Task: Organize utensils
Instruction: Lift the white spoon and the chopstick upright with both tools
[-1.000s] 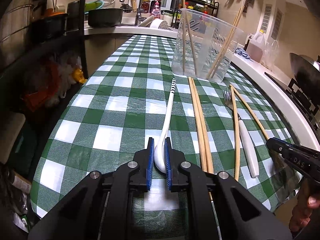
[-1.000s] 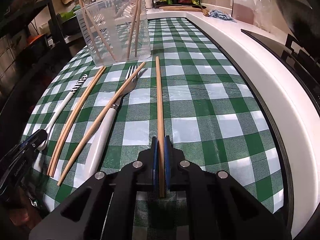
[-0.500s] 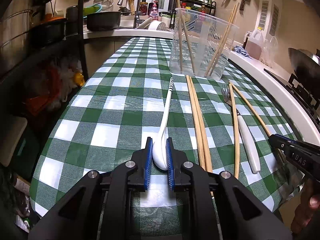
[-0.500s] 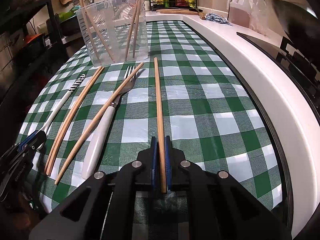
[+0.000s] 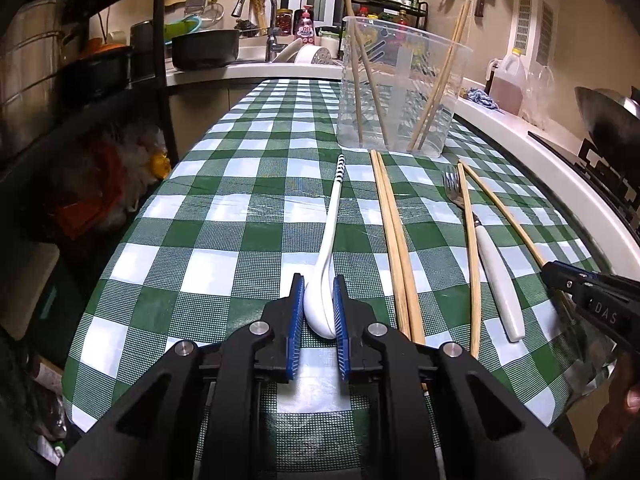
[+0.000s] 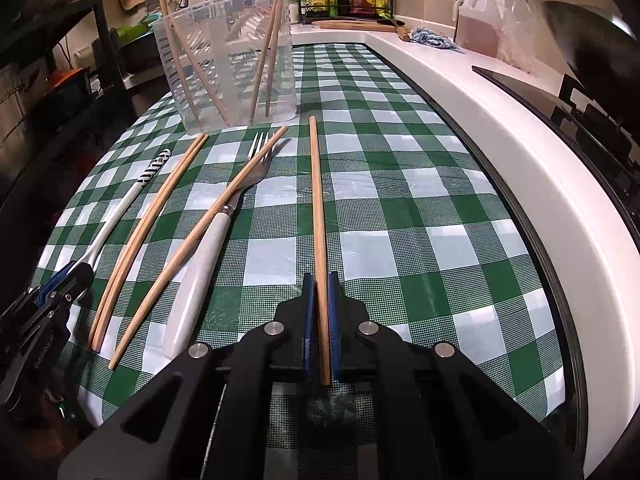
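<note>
My left gripper [image 5: 319,286] is shut on the bowl of a white spoon [image 5: 330,232] whose striped handle end points toward a clear plastic container [image 5: 400,92]. Several chopsticks stand in that container. My right gripper [image 6: 320,280] is shut on the near end of a wooden chopstick [image 6: 317,200], which runs straight ahead over the checked cloth. Between the two grippers lie a pair of chopsticks [image 5: 394,240], a single chopstick [image 5: 472,260] and a white-handled fork [image 5: 492,256]. The right gripper [image 5: 556,272] shows at the left wrist view's right edge, and the left gripper [image 6: 68,284] at the right wrist view's left edge.
The green-checked table [image 5: 240,184] drops off on the left toward dark shelving [image 5: 60,80] with pots. A white counter edge [image 6: 520,152] runs along the right, with a stove [image 6: 580,96] and wok beyond. A sink [image 5: 256,12] and bottles stand at the back.
The left pads stand slightly wider around the spoon bowl than a second ago. The right gripper and its chopstick have stayed put.
</note>
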